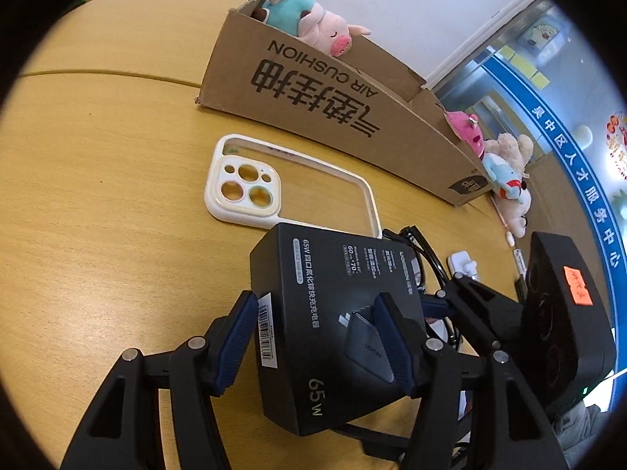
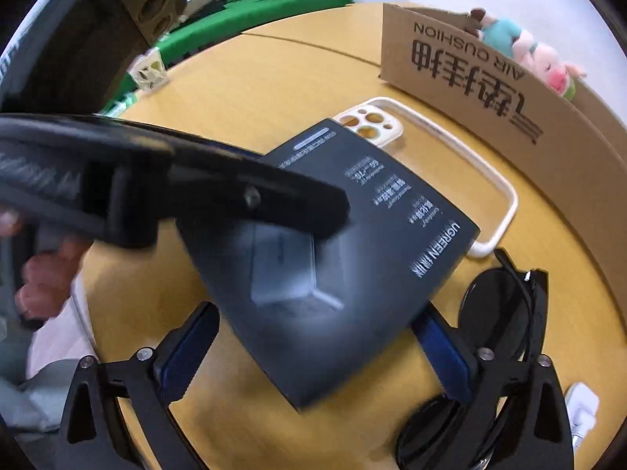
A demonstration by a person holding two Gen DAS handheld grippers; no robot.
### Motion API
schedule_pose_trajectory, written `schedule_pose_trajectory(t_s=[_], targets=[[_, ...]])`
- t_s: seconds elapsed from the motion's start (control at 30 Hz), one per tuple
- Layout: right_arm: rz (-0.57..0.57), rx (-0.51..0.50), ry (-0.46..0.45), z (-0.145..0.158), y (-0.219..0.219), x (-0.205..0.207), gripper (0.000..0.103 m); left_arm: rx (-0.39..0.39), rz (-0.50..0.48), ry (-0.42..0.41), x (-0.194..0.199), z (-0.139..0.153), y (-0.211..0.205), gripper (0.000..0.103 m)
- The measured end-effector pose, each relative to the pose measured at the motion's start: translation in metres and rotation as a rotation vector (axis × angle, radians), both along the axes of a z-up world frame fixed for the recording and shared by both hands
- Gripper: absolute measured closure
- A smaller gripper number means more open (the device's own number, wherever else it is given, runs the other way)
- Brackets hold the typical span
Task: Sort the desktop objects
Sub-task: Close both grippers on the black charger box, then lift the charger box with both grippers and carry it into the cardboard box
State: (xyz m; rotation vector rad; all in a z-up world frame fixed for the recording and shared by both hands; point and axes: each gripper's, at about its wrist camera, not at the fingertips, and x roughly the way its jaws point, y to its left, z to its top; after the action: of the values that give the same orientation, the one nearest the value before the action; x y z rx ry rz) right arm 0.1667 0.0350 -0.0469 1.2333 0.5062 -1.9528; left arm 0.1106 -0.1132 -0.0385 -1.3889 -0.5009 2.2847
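Two grippers over one black charger box (image 1: 333, 274). Pinching it with the left gripper (image 1: 315, 301), blue pads (image 1: 235, 333) pressed against opposite sides, so as to carry it tilted and, judging by the way it overlaps a white phone case (image 1: 250, 180), clear of the yellow table (image 1: 98, 215). Holding the right gripper (image 2: 317, 313) spread wide below the near end of the same box, one pad apart from its edge and the other half hidden behind it; no sign of a squeeze there, so probably poised to steady or take over rather than gripping. Just beside that gripper's outer finger, folded black sunglasses (image 2: 505, 313), and near them a small white plug (image 1: 462, 264), neither in any grip. Across the table, an open cardboard box (image 1: 333, 90) with a plush pig (image 1: 313, 19) at its rim and more soft toys (image 1: 505, 172) at its far end: likely the sorting bin, hence the lift on this side of it. Calling for care next with a smooth carton caught only at its sides, liable to pivot or slip between the pads
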Motion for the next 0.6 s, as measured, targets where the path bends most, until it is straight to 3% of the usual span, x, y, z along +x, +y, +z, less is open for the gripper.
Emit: schedule_pose_trajectory(t_s=[0.23, 0.43, 0.6], targets=[[-0.038, -0.092, 0.089, 0.029, 0.016, 0.011, 0.005, 0.002, 0.002, 0.094, 0.008, 0.028, 0.002, 0.047], [-0.104, -0.166, 0.232, 0.089, 0.040, 0.005, 0.005, -0.084, -0.046, 0.277, -0.004, 0.096, 0.032, 0.047], [-0.177, -0.186, 0.379, 0.152, 0.072, -0.024, 0.005, -0.117, -0.128, 0.446, -0.042, 0.158, 0.064, 0.047]])
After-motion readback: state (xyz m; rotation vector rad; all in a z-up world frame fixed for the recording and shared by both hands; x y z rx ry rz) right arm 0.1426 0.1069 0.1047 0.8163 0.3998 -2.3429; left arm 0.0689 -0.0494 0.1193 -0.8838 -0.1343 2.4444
